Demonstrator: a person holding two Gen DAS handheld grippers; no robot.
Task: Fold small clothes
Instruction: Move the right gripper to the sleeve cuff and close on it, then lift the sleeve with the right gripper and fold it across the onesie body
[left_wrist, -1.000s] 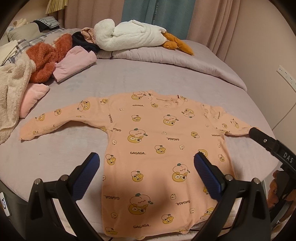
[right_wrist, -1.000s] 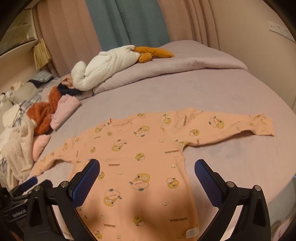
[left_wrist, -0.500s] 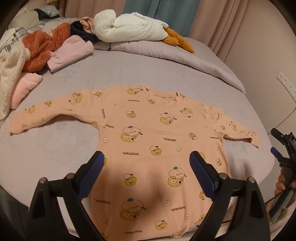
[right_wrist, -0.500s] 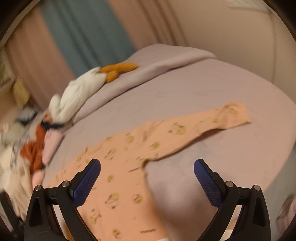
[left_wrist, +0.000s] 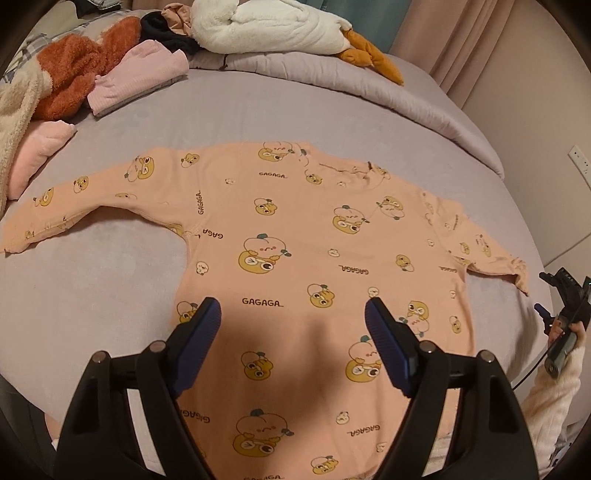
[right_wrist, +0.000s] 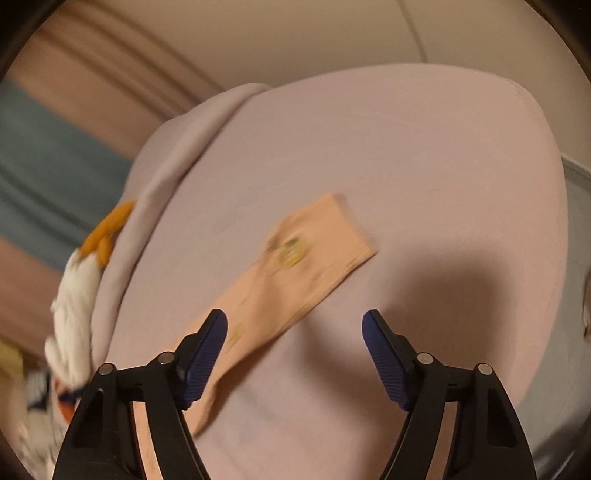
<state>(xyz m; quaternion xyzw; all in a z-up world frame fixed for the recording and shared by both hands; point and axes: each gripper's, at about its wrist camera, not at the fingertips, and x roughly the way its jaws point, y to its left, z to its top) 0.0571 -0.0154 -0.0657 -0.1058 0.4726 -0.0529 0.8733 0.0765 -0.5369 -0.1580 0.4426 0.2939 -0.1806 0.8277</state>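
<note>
Pyjama top (left_wrist: 295, 258), peach with cartoon prints, lies spread flat on the lilac bed (left_wrist: 258, 110), neck toward the far pillows, hem toward the near edge, so its body runs near-to-far while the two sleeves stretch out left and right. Left hand-held gripper (left_wrist: 293, 321) hovers over the lower middle of the body, angled down; its jaws have just been closing but stand well apart, with nothing pinched between them (the cloth below lies undisturbed). Right hand-held gripper (right_wrist: 294, 332) sits off the bed's right edge, and in its own blurred view the right sleeve (right_wrist: 295, 266) runs diagonally from near left, where it passes just under the left finger (right_wrist: 205, 358), to its cuff at far right; those jaws too have just been narrowing, and grip nothing. In the left view this gripper (left_wrist: 565, 295) and the hand holding it sit just beyond the cuff (left_wrist: 519, 273). I judge the right hand much the nearer to that sleeve end, so a sleeve fold inward across the body looks like the likely next step, the cuff lying ahead of its open jaws.
</note>
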